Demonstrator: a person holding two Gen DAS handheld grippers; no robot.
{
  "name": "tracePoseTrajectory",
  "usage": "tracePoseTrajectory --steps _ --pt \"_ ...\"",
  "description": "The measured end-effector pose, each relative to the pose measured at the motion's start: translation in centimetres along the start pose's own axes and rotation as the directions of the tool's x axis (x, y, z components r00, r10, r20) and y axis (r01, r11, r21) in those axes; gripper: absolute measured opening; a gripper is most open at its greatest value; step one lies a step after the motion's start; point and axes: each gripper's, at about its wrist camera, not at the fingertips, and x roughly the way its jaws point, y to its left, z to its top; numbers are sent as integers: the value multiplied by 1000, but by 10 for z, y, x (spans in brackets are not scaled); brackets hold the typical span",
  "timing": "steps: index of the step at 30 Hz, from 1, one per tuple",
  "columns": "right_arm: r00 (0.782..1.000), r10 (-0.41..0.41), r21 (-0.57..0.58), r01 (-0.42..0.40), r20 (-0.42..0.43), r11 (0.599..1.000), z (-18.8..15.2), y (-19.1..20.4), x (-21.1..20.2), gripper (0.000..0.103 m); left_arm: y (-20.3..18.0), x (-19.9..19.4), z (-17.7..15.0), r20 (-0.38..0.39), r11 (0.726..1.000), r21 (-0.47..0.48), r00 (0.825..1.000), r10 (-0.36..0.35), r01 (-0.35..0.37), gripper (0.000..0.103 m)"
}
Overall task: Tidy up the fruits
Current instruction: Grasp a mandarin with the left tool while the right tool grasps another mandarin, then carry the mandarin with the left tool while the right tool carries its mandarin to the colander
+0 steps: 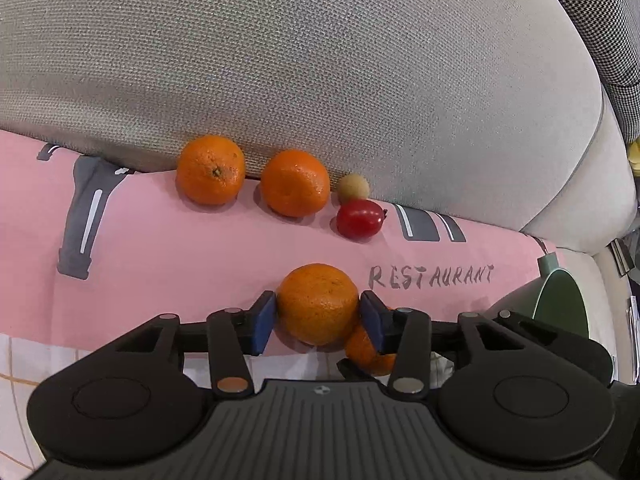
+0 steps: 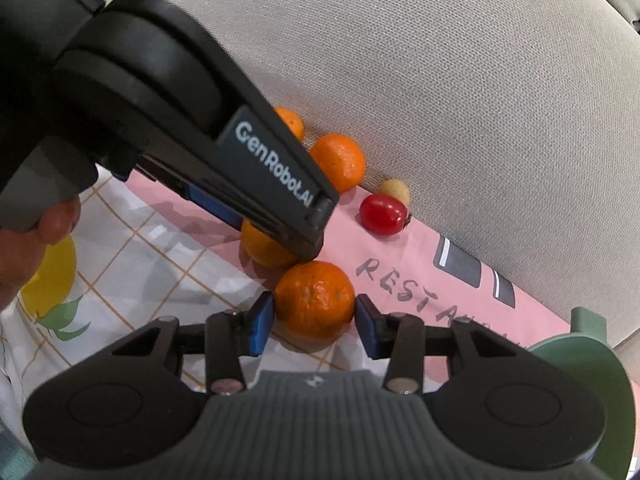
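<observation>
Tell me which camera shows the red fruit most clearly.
The left wrist view: the red fruit lies unobstructed on the pink cloth, below a small tan fruit. The right wrist view also shows it whole, but tilted and off to the side.

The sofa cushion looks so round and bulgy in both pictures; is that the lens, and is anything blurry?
Left wrist view: the fisheye bends the cushion, while the oranges look sharp. Right wrist view: same bulge; only the near black device looms large, casting soft shadows on the cloth.
</observation>
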Motion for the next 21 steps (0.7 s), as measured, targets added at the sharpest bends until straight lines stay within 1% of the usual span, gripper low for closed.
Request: tracePoseTrajectory --steps 6,11,16,21 --pt "1000 4 12 -4 2 1000 0 -2 -2 41 -5 -11 -4 12 999 24 999 37 -37 51" --pt "1000 18 30 -18 14 999 0 -2 -9 41 -3 -30 -10 37 999 -4 998 54 -54 51" --pt "999 35 32 -37 42 999 -2 5 -25 41 -5 -48 -21 46 997 -15 996 75 -74 51" --pt "996 50 36 -53 77 998 -5 12 -47 40 -12 -72 -32 66 997 -26 995 74 -73 51"
